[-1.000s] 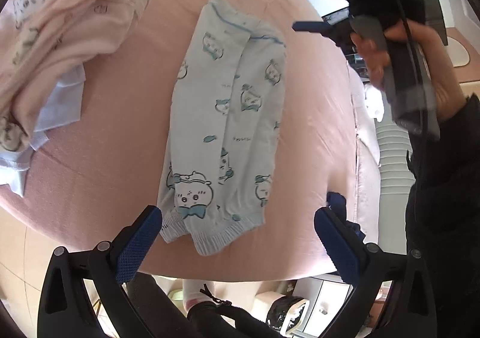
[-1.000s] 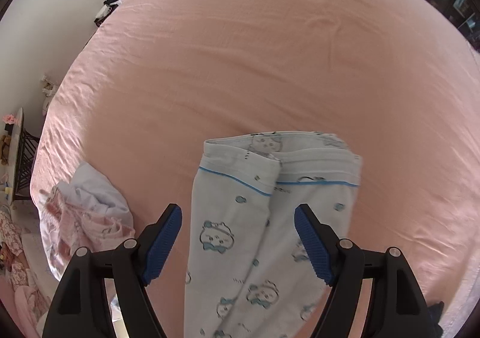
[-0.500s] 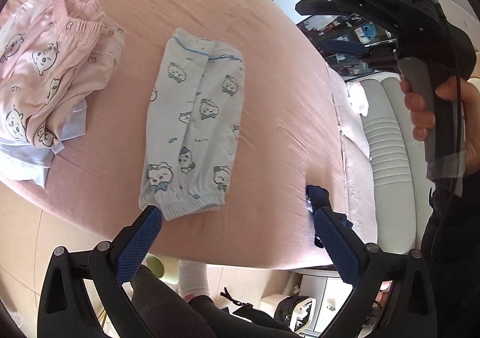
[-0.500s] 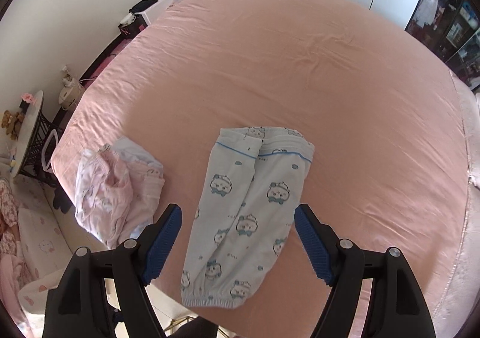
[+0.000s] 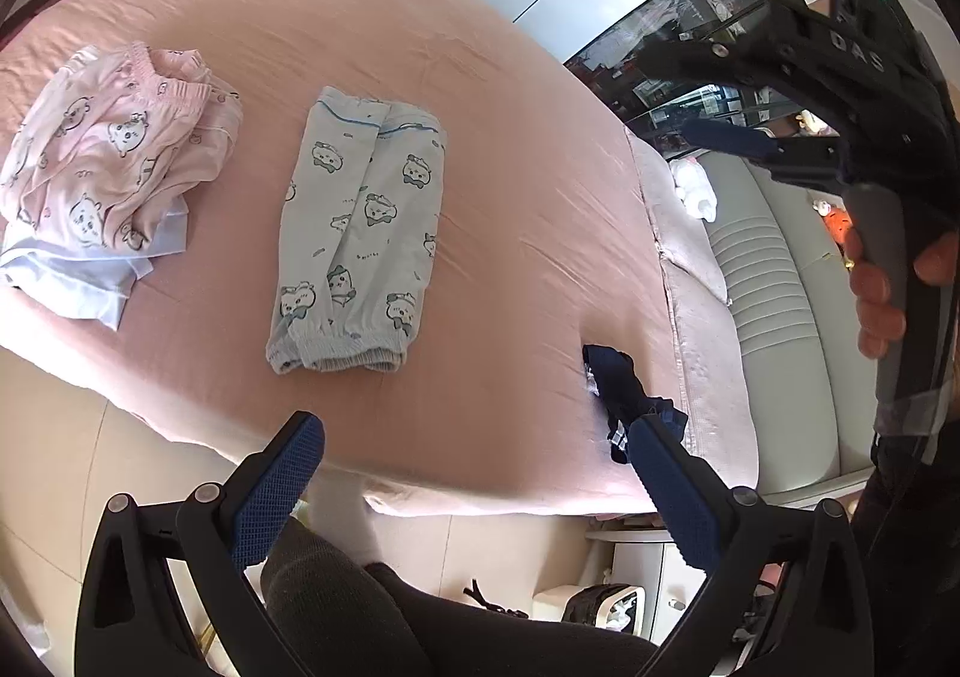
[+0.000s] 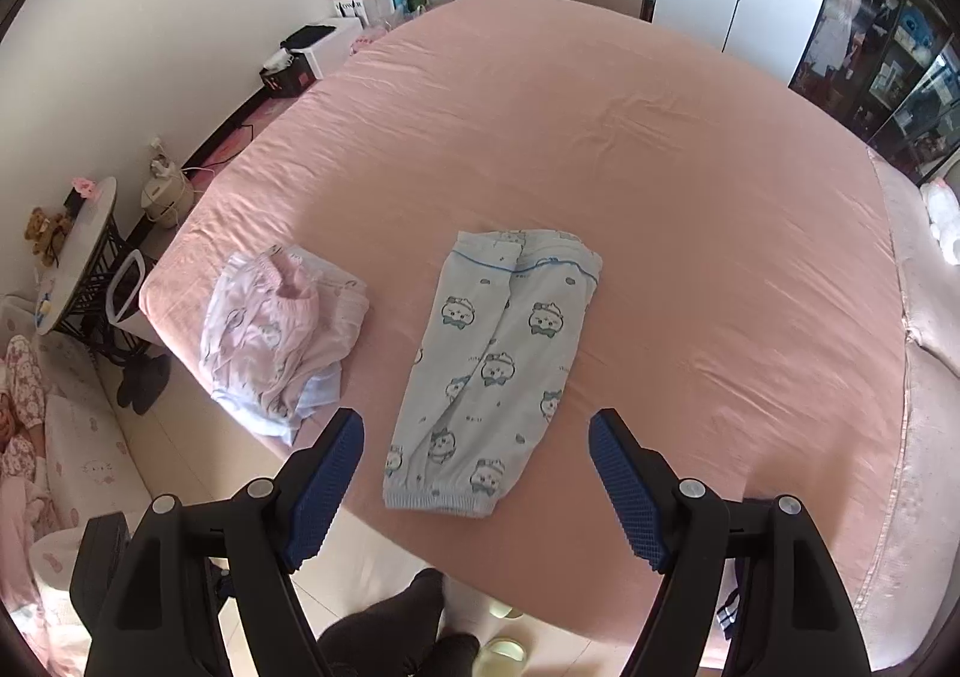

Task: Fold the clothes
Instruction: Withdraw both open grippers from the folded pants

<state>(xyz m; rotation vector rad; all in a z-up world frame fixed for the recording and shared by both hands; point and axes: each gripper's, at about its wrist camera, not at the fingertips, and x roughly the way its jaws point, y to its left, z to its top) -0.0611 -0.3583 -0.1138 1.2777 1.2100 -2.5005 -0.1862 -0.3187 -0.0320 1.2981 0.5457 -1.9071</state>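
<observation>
2 hand-held grippers hover over the bed (image 6: 690, 185), both released and carrying nothing: the left hand-held gripper (image 5: 474, 485) and the right hand-held gripper (image 6: 477, 476) each show blue pads standing wide apart with only air between them. The pale blue trousers (image 6: 504, 365) lie flat near the bed's near edge, already doubled lengthwise so that 1 leg rests on the other, waistband towards the far side and elastic cuffs (image 5: 339, 356) towards the person.

The step in hand looks like the crosswise fold. To do it well, I would bring each hand-held gripper down on 1 corner of the cuff end, pinch both layers together, lift only a little, and carry the cuffs evenly up to the waistband so the edges meet square and no crease drags.

The cloth looks thin, soft and limp, printed with small cartoon animals and trimmed with a blue line near the waist. A crumpled pink garment (image 6: 276, 335) lies just beside the trousers, apart from them, still unfolded. A dark blue cloth (image 5: 624, 395) sits near the bed's edge.
</observation>
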